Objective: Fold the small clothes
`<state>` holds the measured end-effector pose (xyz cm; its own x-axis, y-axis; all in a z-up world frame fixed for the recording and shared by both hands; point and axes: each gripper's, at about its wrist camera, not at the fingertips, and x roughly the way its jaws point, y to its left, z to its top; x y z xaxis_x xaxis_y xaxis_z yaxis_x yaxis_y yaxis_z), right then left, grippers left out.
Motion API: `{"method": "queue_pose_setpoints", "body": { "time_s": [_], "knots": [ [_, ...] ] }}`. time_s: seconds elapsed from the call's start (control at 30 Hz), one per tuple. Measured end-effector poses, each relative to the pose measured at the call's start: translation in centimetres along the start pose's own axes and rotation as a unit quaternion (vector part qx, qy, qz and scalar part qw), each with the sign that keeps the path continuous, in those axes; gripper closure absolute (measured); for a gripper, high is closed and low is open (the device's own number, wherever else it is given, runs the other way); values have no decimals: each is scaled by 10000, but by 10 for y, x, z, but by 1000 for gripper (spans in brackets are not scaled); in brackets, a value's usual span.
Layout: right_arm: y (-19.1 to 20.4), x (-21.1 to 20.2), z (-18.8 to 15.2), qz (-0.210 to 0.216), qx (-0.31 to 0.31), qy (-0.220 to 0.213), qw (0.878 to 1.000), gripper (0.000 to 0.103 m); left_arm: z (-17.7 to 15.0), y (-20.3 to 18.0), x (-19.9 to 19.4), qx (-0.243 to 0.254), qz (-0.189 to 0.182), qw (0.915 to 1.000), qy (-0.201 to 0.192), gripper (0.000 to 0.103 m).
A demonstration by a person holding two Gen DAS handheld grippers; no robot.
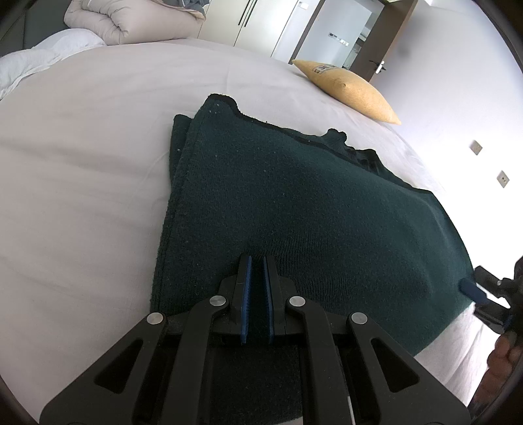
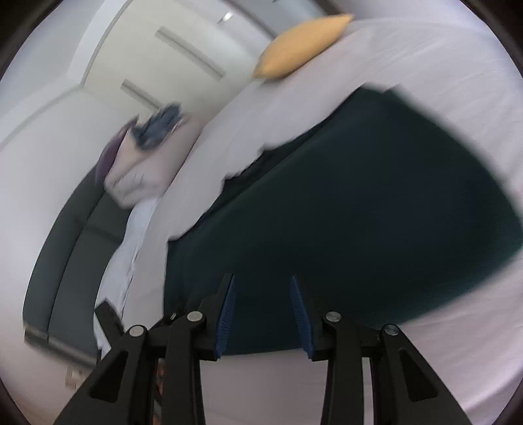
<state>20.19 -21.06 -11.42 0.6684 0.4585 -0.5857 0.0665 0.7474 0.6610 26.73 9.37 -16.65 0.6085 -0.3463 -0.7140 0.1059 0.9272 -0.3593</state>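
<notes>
A dark green knitted garment lies folded over on the white bed sheet. My left gripper is shut on the garment's near edge, with a pucker of fabric at its blue pads. My right gripper is open above the garment's near edge and holds nothing; its view is blurred. The right gripper also shows at the right edge of the left wrist view, beside the garment's right edge.
A yellow cushion lies on the far side of the bed. A folded beige duvet and a white pillow sit at the far left. Wardrobe doors and a wall stand behind.
</notes>
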Motion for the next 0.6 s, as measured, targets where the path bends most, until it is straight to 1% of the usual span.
{"method": "queue_pose_setpoints", "body": {
  "time_s": [0.07,0.13,0.2,0.23,0.3,0.4,0.53,0.6],
  "knots": [
    [15,22,-1,6,-183,181,9997,65,0,0,0,6,5,10000,-3,95],
    [14,40,2,26,-232,389,9990,65,0,0,-1,19,15,10000,-10,95],
    [9,57,3,-53,-173,563,9982,65,-1,0,-1,15,12,10000,-8,95],
    [-1,48,-4,-32,-144,543,9984,66,0,0,-1,18,13,10000,-8,95],
    [-12,49,-3,110,-24,434,9990,75,0,0,-1,21,19,10000,-7,95],
    [-31,37,-7,303,96,296,9991,86,0,-1,-1,79,79,9999,-12,95],
    [-52,21,-7,620,418,23,9972,87,1,-4,-1,97,107,9999,-6,95],
    [-59,17,-7,792,517,-116,9955,87,2,-9,-2,170,213,9996,33,95]
  ]
}}
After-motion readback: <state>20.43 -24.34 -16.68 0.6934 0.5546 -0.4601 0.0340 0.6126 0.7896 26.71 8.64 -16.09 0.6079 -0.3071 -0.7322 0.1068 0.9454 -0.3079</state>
